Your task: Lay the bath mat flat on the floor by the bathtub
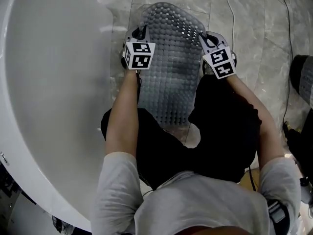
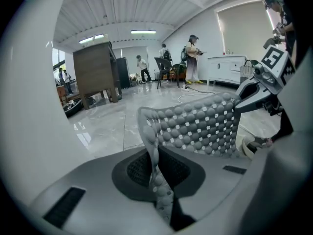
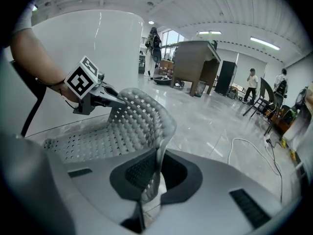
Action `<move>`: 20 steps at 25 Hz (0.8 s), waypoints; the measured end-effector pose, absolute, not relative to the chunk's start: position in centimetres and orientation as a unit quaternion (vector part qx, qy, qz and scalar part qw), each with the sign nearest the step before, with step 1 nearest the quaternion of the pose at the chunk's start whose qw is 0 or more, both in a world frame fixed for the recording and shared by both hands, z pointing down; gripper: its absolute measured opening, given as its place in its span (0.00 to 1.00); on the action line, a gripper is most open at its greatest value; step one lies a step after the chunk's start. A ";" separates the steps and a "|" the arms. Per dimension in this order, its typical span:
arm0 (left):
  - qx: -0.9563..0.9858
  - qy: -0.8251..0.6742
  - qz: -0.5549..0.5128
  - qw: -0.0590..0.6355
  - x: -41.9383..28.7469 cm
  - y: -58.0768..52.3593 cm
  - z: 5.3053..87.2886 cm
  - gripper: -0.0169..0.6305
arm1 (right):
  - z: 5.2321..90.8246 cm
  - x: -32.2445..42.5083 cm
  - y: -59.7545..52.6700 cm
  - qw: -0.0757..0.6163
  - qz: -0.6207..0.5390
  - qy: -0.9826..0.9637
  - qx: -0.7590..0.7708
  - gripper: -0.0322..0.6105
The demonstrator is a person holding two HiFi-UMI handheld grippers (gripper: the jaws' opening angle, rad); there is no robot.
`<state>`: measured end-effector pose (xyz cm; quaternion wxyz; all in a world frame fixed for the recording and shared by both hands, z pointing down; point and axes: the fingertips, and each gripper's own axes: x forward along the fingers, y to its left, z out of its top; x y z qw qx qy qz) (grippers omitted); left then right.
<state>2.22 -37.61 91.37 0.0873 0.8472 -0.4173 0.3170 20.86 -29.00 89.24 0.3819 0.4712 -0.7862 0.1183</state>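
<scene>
Marble floor [image 1: 249, 28] beside bathtub [image 1: 49, 92]: bath mat [image 1: 171, 77] sagging, likely soft, light; left gripper [image 1: 138, 35] and right gripper [image 1: 204, 39] pinch opposite edges.

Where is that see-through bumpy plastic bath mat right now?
In the head view, the translucent studded plastic bath mat is mid-frame, gripped on its two side edges by the left gripper and right gripper, just right of the white bathtub.

Grey bubbled perforated bath mat [image 1: 172, 62]
</scene>
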 end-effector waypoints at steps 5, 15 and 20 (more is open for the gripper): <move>0.836 -0.421 0.332 0.116 3.4 -41.6 93.4 0.07 | 91.4 22.0 -31.4 0.394 0.144 -0.781 0.463 0.09; 0.792 -0.446 0.395 0.130 3.6 -44.6 96.2 0.07 | 93.9 22.6 -33.0 0.390 0.161 -0.787 0.450 0.09; 0.789 -0.435 0.420 0.111 3.2 -46.2 98.2 0.09 | 95.7 23.3 -34.9 0.373 0.187 -0.781 0.465 0.09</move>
